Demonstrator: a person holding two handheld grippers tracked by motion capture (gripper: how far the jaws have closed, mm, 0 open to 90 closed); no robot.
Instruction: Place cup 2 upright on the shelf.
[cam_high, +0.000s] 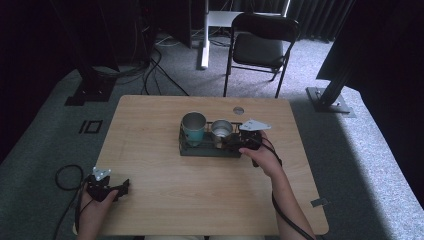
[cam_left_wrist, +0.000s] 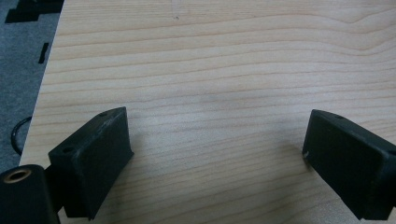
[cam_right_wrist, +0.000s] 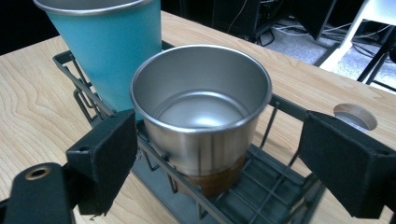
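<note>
Nearest the camera in the high view, the left gripper (cam_high: 122, 187) rests low on the near left corner of the wooden table (cam_high: 165, 200), held by the person's left hand (cam_high: 95, 200). In the left gripper view its jaws stand wide apart over bare wood, holding nothing.

Farther in, right of centre, the right gripper (cam_high: 231, 142) sits at the right end of a dark wire rack (cam_high: 207, 149). Its jaws are spread wide on either side of the steel cup (cam_right_wrist: 201, 116) without touching it. That cup stands upright in the rack, on a brown base. Just left of it in the rack stands a taller blue cup (cam_high: 194, 127), upright too. A round hole (cam_high: 238, 110) lies in the table beyond the rack.
</note>
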